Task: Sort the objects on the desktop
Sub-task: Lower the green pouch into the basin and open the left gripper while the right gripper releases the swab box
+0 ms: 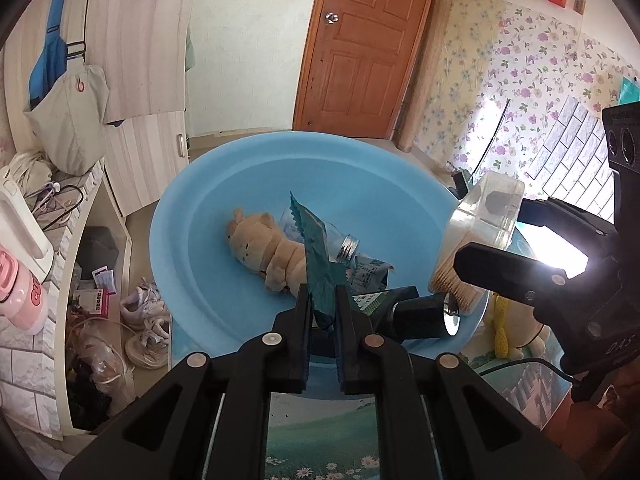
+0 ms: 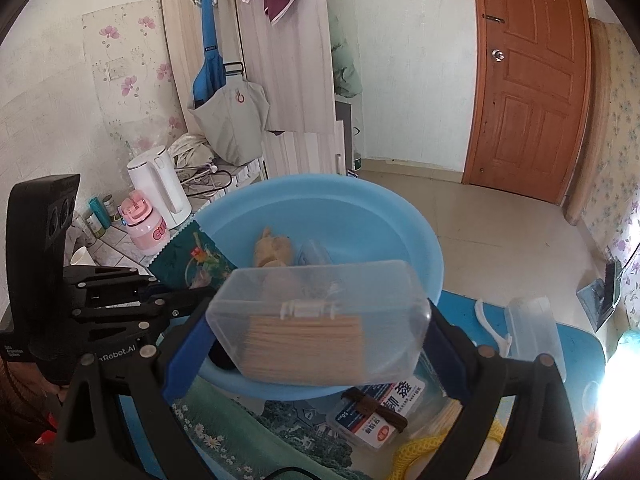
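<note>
I'm midway through the drop-off step of the sorting: both tools are loaded and hanging over the blue basin (image 1: pixel 192 216), which already holds a plush toy (image 1: pixel 264 252), a small glass bottle (image 1: pixel 340 242) lying on its side, a printed packet (image 1: pixel 370 274) and a black flashlight (image 1: pixel 424 316) near the front rim. My left gripper (image 1: pixel 323 304) has its jaws nearly together, pinched on the lower edge of a teal sachet (image 1: pixel 318 264) that stands up between them, just above the plush toy. My right gripper (image 2: pixel 316 340) is spread wide around a clear plastic box of toothpicks (image 2: pixel 320 320), its blue pads pressing the two ends; in the left wrist view that box hangs tilted above the basin's right rim. Both tools point down at a slant toward the bowl, side by side, the left one showing at the left edge of the right wrist view. I judge the next move is to let go over the bowl, one tool at a time: ease the left jaws apart so the sachet falls flat, then bring the box further inward past the rim before opening, since where it hangs now it could catch the edge and tip onto the table (image 2: pixel 576 344). Left on the table are a clear tube (image 2: pixel 534 332), a white plastic pick (image 2: pixel 490 326) and a labelled box (image 2: pixel 384 412).
</note>
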Action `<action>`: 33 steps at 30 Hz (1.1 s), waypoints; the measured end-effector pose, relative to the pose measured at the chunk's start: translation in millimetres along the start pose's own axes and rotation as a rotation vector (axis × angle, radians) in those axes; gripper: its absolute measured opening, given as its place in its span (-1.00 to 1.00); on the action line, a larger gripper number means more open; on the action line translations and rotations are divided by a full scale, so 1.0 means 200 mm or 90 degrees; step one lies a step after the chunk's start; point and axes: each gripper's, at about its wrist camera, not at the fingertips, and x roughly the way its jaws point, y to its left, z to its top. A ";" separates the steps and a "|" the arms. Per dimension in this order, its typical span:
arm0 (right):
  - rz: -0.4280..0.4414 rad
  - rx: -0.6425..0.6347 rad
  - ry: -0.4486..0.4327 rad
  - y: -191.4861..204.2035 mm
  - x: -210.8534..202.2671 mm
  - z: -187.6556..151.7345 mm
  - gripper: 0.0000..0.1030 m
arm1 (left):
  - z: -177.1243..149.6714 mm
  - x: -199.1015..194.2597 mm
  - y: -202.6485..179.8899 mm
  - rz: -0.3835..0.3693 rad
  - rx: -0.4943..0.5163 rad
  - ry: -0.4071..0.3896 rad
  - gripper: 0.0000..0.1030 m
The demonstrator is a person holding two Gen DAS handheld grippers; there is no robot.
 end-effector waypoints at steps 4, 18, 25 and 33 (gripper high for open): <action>-0.004 -0.013 0.002 0.02 0.03 0.01 0.88 | 0.00 0.00 -0.01 0.003 0.002 -0.005 -0.45; -0.007 0.003 0.001 0.00 -0.01 -0.01 0.89 | 0.00 -0.02 -0.02 0.010 -0.006 -0.007 -0.31; -0.013 0.009 -0.006 -0.01 -0.06 -0.02 0.89 | -0.01 -0.04 -0.04 0.006 -0.007 -0.007 -0.20; -0.025 0.017 -0.013 -0.05 -0.09 -0.02 0.89 | -0.01 -0.05 -0.04 0.006 -0.011 -0.007 -0.18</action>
